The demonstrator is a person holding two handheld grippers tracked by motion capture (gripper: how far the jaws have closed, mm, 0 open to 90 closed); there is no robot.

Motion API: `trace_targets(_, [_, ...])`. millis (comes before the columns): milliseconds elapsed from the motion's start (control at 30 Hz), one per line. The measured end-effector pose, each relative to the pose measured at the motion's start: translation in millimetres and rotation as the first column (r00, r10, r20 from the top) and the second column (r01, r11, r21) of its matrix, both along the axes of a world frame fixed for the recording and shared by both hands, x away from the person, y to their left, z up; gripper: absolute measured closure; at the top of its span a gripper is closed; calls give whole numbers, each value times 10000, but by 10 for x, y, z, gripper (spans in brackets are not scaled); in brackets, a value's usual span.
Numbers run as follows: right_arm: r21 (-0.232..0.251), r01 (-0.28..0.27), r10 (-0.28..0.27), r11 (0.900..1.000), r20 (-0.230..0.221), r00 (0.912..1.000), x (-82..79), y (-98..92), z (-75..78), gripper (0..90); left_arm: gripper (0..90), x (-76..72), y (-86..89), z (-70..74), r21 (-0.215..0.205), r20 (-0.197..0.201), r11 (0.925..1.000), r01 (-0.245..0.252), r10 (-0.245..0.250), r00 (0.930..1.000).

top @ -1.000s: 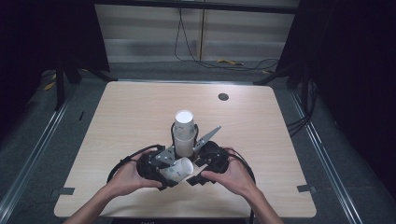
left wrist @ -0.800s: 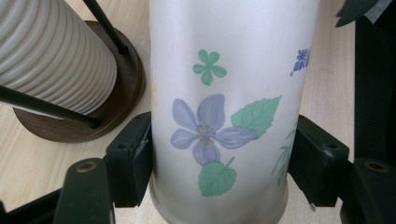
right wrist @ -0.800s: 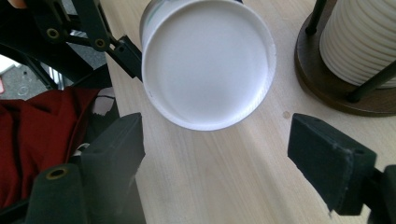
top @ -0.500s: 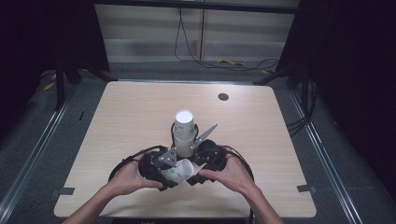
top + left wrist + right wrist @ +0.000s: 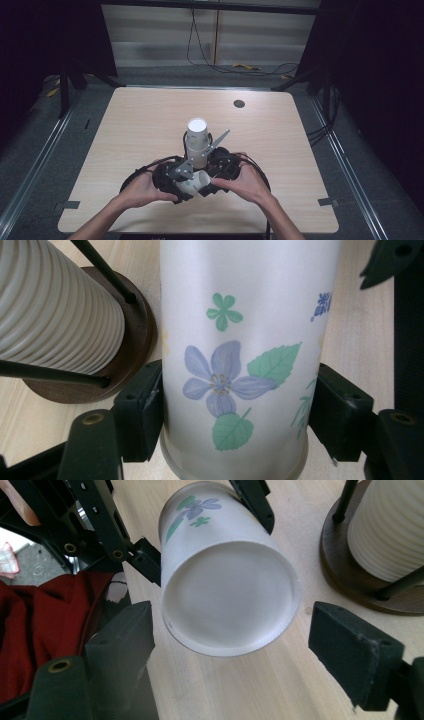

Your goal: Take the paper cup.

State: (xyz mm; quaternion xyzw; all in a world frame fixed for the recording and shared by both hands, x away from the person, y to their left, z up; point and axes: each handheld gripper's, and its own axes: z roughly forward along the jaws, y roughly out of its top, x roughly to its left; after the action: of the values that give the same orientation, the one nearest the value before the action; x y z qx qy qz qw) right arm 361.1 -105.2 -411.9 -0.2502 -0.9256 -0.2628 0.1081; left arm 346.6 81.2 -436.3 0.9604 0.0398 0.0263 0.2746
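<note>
1. Frosted, flower-printed paper cup [image 5: 240, 365]: smooth cylinder, lying sideways above the pale wood-grain counter [image 5: 135, 130], near edge, just in front of a ribbed cup stack [image 5: 196, 142].
2. Left hand-held gripper [image 5: 235, 415]: black pads clamp the cup's sides.
3. Right hand-held gripper [image 5: 230, 645]: jaws, just narrowing, flank the cup's round base without pressing it.

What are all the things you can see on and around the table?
Flower cup: one, white with purple flowers and green leaves, lying sideways between the two grippers, near the front edge.
Stack of cups: one, white and ribbed, on a dark round stand just behind the flower cup.
Table: one, light wood, with a small dark round hole near its far right.
Cables: several, dark and yellow, on the floor behind.
Left gripper: one, black, jaws clamped on the flower cup.
Right gripper: one, black, jaws open either side of the cup's base.
Hands: two, holding the grippers.
</note>
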Motion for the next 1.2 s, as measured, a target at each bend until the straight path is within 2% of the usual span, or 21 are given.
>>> trace_targets(133, [51,-206,207,9998,-190,9996,28,14,-15,228,310,7,-18,11,162,63,9997,183,-184,9998])
trace_targets(233, [90,-258,260,9996,-261,9993,58,29,-11,232,310,-2,-30,14,20,62,9999,102,-102,9999])
trace_targets(333, [122,-209,213,9997,-368,9991,72,64,-14,240,310,0,-56,0,83,47,9999,135,-135,9999])
trace_targets(500, [177,-259,270,9995,-634,9976,108,80,-36,322,310,-6,-78,-6,84,147,9996,251,-252,9996])
trace_targets(633, [184,-292,304,9994,-689,9972,109,78,-41,325,310,-18,-78,0,60,166,9996,280,-281,9995])
trace_targets(667, [214,-294,309,9993,-698,9971,108,74,-40,327,310,-11,-75,10,173,238,9990,417,-421,9988])
trace_targets(800, [220,-347,363,9992,-760,9964,105,60,-41,335,310,-40,-85,4,58,256,9994,349,-350,9991])
trace_targets(833, [248,-376,394,9990,-754,9964,104,58,-47,336,308,-34,-84,13,178,319,9985,514,-519,9981])
trace_targets(1200, [283,-411,427,9988,-603,9973,84,27,-28,360,274,-43,-70,31,-71,471,9983,571,-567,9973])
